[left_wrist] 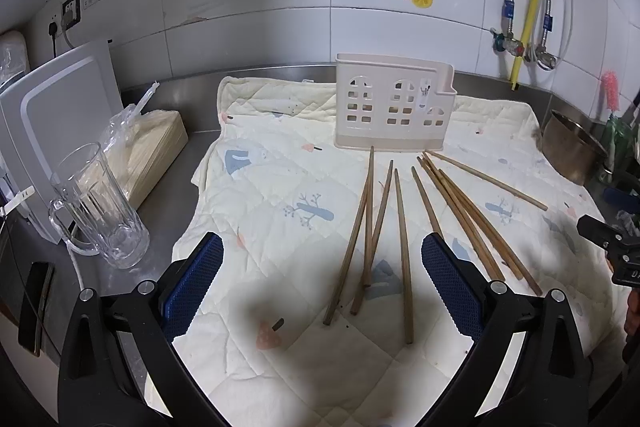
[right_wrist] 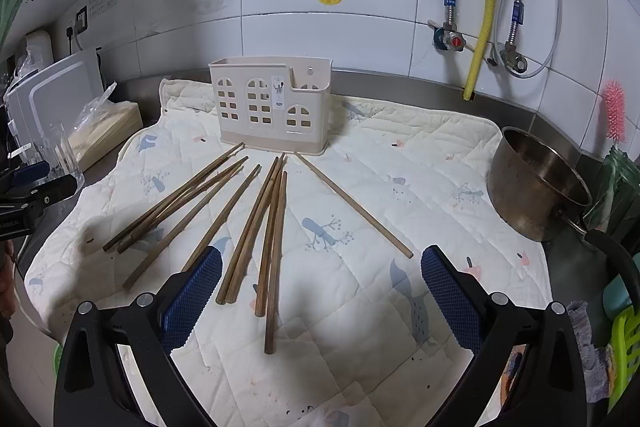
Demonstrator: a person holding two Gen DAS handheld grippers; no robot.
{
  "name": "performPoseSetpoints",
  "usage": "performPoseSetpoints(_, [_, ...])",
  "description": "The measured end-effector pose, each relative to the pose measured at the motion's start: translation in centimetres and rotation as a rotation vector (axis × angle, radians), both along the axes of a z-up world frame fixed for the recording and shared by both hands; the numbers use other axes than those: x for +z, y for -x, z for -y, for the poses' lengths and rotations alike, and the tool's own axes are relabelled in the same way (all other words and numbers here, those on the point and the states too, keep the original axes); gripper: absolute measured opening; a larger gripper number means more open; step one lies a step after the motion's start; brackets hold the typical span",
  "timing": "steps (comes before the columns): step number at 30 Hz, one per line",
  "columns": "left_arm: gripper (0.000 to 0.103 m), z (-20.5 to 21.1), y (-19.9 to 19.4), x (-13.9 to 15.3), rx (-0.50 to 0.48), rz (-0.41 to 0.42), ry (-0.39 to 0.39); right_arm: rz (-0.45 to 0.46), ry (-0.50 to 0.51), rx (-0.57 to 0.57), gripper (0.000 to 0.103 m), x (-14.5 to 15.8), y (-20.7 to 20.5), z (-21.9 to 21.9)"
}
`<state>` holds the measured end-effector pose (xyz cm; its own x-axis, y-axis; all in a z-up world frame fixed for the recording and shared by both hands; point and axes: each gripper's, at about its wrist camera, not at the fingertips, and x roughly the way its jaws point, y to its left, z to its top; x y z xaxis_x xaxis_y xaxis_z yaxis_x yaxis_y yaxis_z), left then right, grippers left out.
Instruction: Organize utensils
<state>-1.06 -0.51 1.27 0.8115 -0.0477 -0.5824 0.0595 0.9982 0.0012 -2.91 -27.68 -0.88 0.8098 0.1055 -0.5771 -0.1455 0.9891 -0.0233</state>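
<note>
White wall tiles stand behind our quilted mat (right_wrist: 420, 147). We hold the left gripper (left_wrist: 322, 281) and right gripper (right_wrist: 321, 289) wide apart, holding nothing. Chopsticks (right_wrist: 276, 227) lie mid-mat, below the holder (right_wrist: 272, 107) at its back edge, ready for sorting.

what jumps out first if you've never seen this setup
A fan of wooden chopsticks lies loose on the quilted mat, right in front of both open grippers, left and right. Behind them stands a cream holder with window-shaped cutouts, upright near the tiled wall. A steel pot sits off the mat's right edge.
</note>
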Motion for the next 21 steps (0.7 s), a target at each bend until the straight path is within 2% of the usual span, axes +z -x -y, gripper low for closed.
performPoseSetpoints(21, [0.098,0.23,-0.71,0.12,-0.026,-0.001,0.034,0.008,-0.008,0.015,0.097,0.31,-0.58,0.25])
